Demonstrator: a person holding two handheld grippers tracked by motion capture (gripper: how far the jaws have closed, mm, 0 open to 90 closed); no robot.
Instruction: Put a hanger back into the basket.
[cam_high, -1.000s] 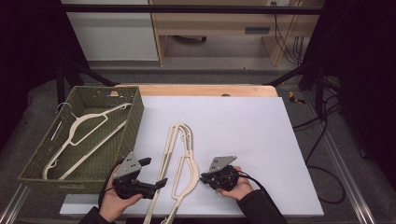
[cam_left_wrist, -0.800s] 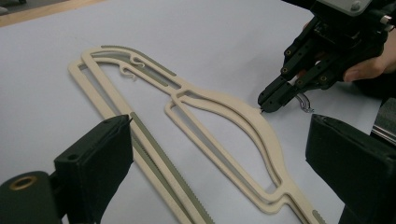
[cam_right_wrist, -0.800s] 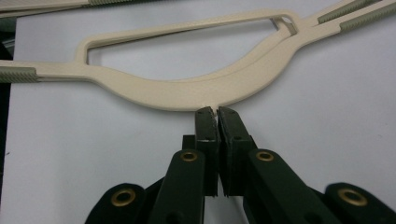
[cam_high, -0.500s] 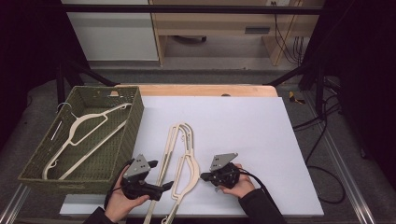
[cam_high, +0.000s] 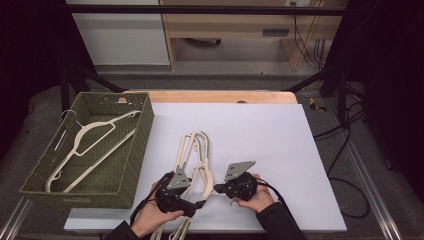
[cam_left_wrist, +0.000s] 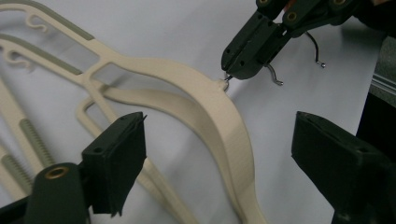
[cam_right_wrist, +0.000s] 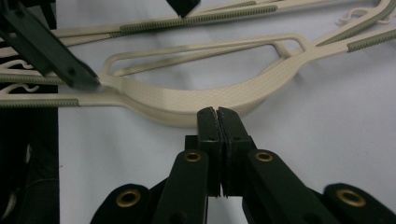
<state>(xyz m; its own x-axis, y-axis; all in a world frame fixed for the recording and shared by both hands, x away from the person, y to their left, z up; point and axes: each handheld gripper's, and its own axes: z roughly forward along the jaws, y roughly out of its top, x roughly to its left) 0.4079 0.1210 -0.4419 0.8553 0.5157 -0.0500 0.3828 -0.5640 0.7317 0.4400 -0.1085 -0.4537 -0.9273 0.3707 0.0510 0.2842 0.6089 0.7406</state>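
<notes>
The left hand-held gripper (cam_high: 197, 204) has shifted right since 1 second ago and now straddles the shoulder of the cream hanger (cam_high: 200, 172); its jaws have just been closing, stand apart, and do not touch it. The right hand-held gripper (cam_high: 218, 188) is clamped on the wire hook (cam_left_wrist: 275, 77) at the hanger's neck. No writing is legible. The hanger lies flat on the white counter (cam_high: 280, 145), its long axis running near to far. Farther left, a green basket (cam_high: 131, 165) holds 1 more hanger (cam_high: 90, 145).

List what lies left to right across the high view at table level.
Green woven basket holding one cream hanger → left tool → cream hangers on the white board → right tool, shut on a hanger's metal hook.
</notes>
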